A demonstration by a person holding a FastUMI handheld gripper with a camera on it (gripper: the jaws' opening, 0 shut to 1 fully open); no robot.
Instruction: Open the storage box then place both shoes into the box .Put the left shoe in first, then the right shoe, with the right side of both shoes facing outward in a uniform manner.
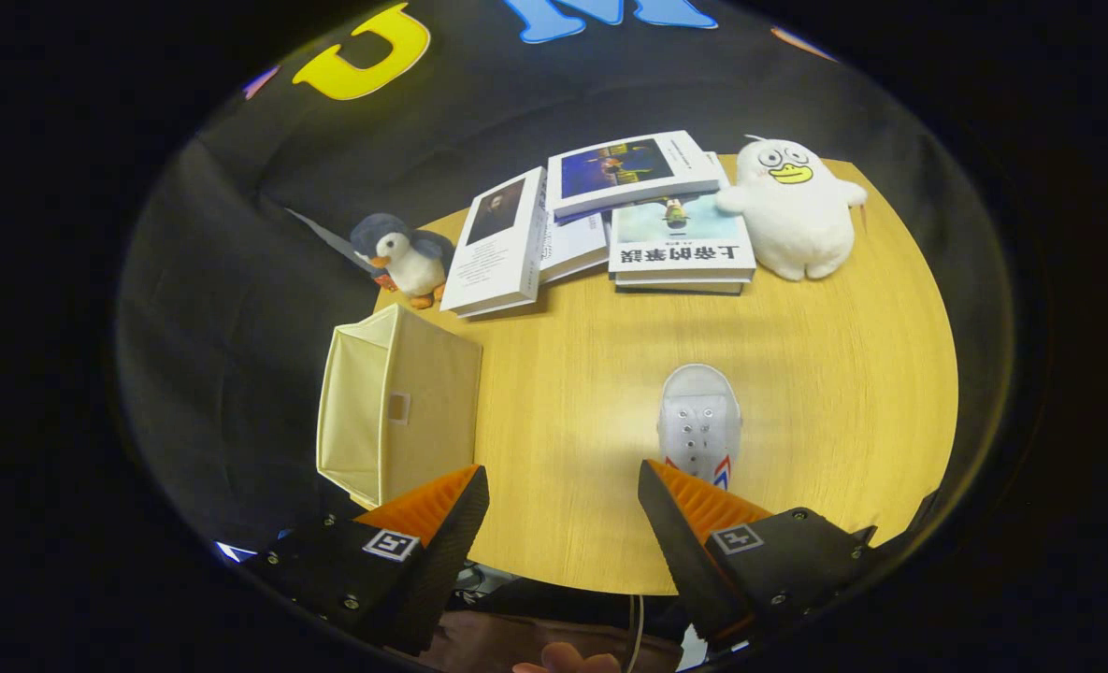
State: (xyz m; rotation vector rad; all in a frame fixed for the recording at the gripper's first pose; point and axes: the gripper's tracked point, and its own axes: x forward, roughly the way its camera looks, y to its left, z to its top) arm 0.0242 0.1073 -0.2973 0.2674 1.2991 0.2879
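Observation:
A cream fabric storage box (pixel 402 408) stands on the wooden table (pixel 825 393), just ahead of my left finger, its opening turned away to the left. A white shoe (pixel 699 422) lies just beyond my right finger, toe pointing away; its heel end is hidden behind that finger. My gripper (pixel 563 491) hovers above the near part of the table, open wide, with bare tabletop between the fingers.
Several books (pixel 610 220) lie spread across the far side of the table. A penguin plush (pixel 404 257) stands beyond the box, and a white duck plush (pixel 797 210) sits at the far right. Part of a hand (pixel 568 662) shows below the table's near edge.

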